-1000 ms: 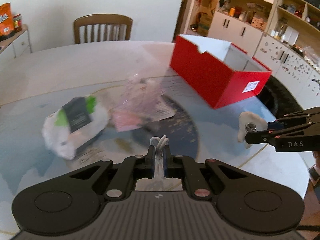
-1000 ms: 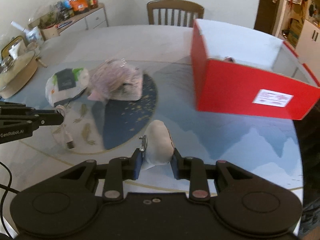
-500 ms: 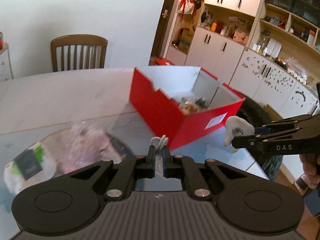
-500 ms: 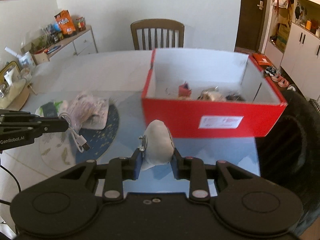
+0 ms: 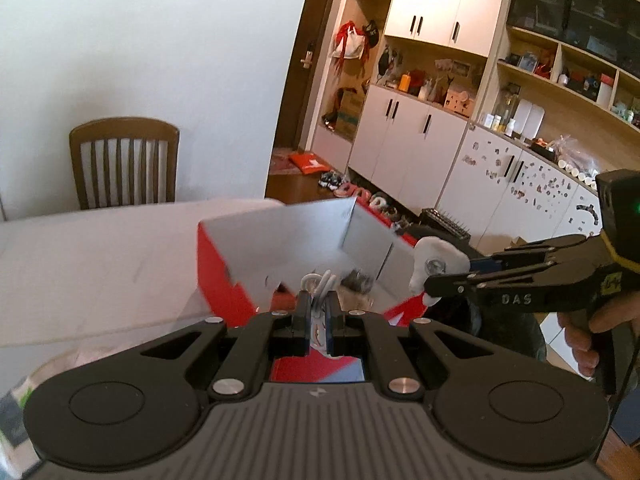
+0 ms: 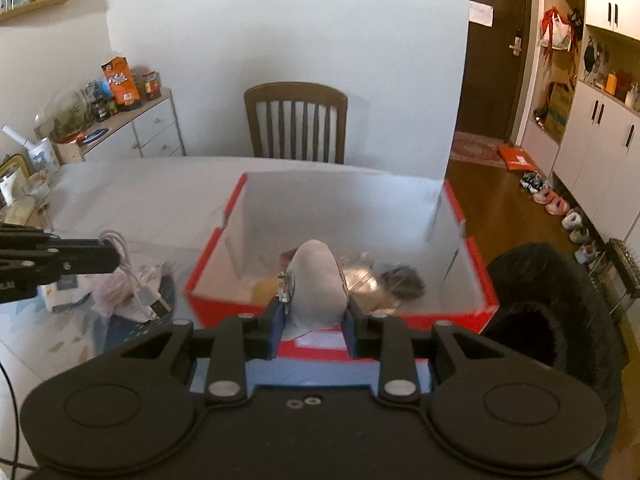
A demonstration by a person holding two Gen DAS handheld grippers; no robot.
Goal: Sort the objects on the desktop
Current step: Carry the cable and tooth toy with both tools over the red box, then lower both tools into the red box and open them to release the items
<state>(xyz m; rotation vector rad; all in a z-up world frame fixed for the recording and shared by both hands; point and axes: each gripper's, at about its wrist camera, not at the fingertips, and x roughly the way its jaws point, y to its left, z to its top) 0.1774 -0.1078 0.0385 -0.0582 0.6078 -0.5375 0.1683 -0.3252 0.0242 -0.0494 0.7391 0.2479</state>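
Your left gripper (image 5: pixel 317 312) is pinched nearly closed on a coiled white cable (image 5: pixel 319 285); its loops stick up between the fingers, and in the right wrist view the cable's tail hangs down from the tips to the left of the box. Your right gripper (image 6: pixel 314 320) is clamped on a soft white pouch (image 6: pixel 316 280) with a small metal ring on its left side, the pads pressing both flanks (in the left wrist view the pouch pokes out past the fingertips).

Both grippers are in the air at the red cardboard box (image 6: pixel 400 314). The pouch sits over the box's near red wall, with the open white interior directly beyond it. The box's floor already carries several blurred items, so the free patch is at the far left corner and along the back wall. The box's left wall has a stepped notch in its rim, close to where the cable hangs.

To the left of the box, on the table (image 6: pixel 140 196), a crinkled clear bag (image 6: pixel 120 288) and a white packet (image 6: pixel 64 292) lie touching, near the box's left corner. A dark furry seat (image 6: pixel 552 312) crowds the box's right corner. The far half of the table is bare up to the wooden chair (image 6: pixel 296 120).
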